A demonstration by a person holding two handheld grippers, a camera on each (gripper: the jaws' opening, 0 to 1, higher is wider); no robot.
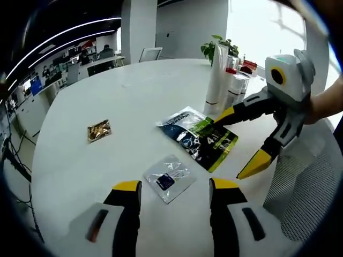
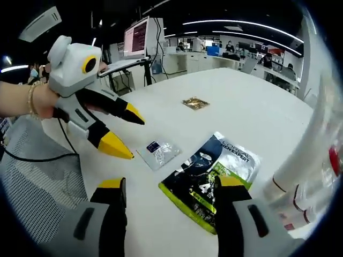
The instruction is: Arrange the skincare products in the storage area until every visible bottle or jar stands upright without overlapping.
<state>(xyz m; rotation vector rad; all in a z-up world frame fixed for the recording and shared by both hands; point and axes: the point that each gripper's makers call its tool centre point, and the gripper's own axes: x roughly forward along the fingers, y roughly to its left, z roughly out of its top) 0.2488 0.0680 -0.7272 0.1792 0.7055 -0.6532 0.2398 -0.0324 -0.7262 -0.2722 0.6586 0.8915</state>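
1. Left gripper (image 1: 174, 193) hangs above the white table (image 1: 107, 91) with its jaws spread and nothing between them; I see a small clear sachet (image 1: 168, 178) lying flat just ahead of its tips.
2. Right gripper (image 2: 171, 193) is spread too, empty, over the near corner of a black-and-green packet (image 2: 211, 182) that lies flat on the table.
3. From the left gripper view, I see the skincare bottles (image 1: 228, 80) standing upright in a tight cluster past the packet's far end, beside a potted plant (image 1: 214, 48).
4. A gold sachet (image 1: 99, 130) lies well apart from the rest.
5. A mesh chair (image 2: 37, 176) sits at the table's edge.
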